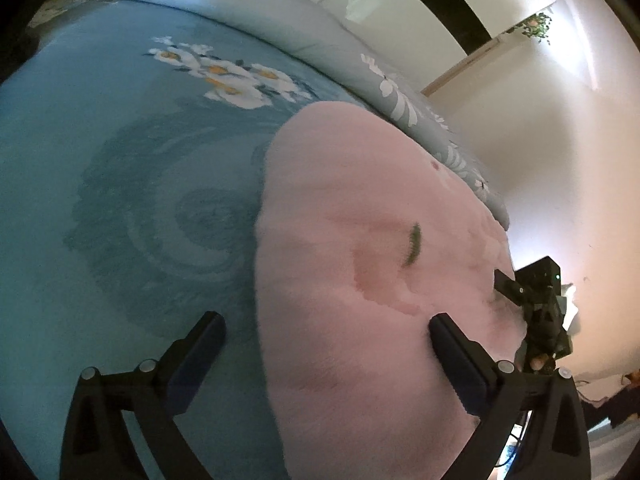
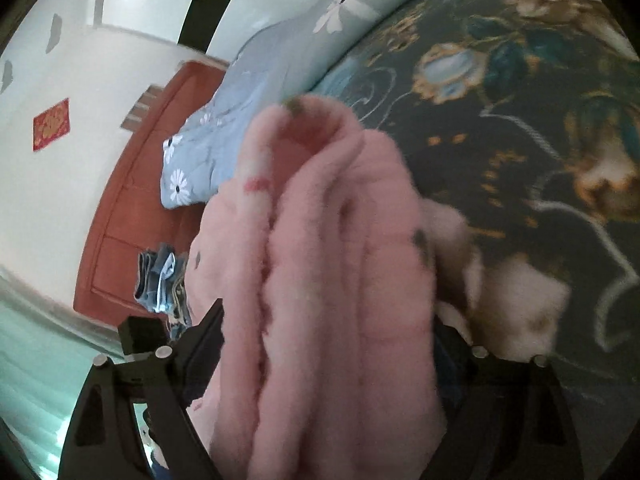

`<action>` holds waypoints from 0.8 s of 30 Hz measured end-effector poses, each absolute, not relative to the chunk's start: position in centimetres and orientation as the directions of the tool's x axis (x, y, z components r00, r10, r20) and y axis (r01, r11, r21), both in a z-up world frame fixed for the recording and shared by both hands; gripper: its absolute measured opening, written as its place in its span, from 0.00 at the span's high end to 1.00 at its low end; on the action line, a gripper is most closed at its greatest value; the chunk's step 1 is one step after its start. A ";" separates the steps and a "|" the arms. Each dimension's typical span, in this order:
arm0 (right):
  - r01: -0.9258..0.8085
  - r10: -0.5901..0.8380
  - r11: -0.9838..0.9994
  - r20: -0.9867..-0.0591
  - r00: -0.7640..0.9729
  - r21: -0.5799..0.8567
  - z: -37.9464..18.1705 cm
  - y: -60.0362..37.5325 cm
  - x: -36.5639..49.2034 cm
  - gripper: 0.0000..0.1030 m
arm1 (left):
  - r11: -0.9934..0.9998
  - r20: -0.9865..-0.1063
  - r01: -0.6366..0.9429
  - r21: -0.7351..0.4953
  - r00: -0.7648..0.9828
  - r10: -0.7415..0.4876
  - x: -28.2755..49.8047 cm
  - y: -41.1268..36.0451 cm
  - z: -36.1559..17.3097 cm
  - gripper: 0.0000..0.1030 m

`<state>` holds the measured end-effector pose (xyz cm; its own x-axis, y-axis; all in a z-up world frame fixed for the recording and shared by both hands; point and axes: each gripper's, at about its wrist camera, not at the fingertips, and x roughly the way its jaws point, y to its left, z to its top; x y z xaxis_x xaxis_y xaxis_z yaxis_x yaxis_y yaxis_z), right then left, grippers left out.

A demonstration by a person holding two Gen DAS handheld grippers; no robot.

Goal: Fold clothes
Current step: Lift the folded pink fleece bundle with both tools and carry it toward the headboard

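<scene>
Pink fleece garment (image 1: 360, 240) bunched between the right gripper's (image 2: 320, 344) spread fingers; left gripper (image 1: 326, 332) released.

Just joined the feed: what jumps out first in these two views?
The fluffy pink garment dominates: it lies on the blue floral bedspread, partly between the open left gripper. In the right wrist view it bunches in thick folds between the right gripper fingers. A red door stands behind.
</scene>
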<state>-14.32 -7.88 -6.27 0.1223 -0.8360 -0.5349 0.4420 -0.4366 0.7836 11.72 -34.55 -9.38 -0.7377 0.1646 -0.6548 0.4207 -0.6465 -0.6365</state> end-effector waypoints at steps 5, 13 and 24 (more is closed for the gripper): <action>0.438 -0.846 -0.422 -0.519 0.125 0.794 -6.3 -8.3 -13.9 0.13 | -0.633 -0.614 0.370 -0.680 -0.759 0.215 11.3 -34.6 -9.6 0.02; 0.425 -0.825 -0.470 -0.556 0.101 0.774 -5.9 -8.3 -12.7 0.40 | -0.646 -0.611 0.352 -0.678 -0.759 0.227 11.0 -33.2 -9.2 0.37; 0.508 -0.811 -0.460 -0.578 0.094 0.728 -2.5 -8.8 -8.7 0.52 | -0.759 -0.615 0.307 -0.574 -0.773 0.153 15.1 -32.1 -5.9 0.44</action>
<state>-8.65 -8.78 -2.53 0.0942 -0.8106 -0.5779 0.5080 -0.4601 0.7282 15.06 -32.14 -5.88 -0.7735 0.1527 -0.6151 0.3068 -0.7591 -0.5742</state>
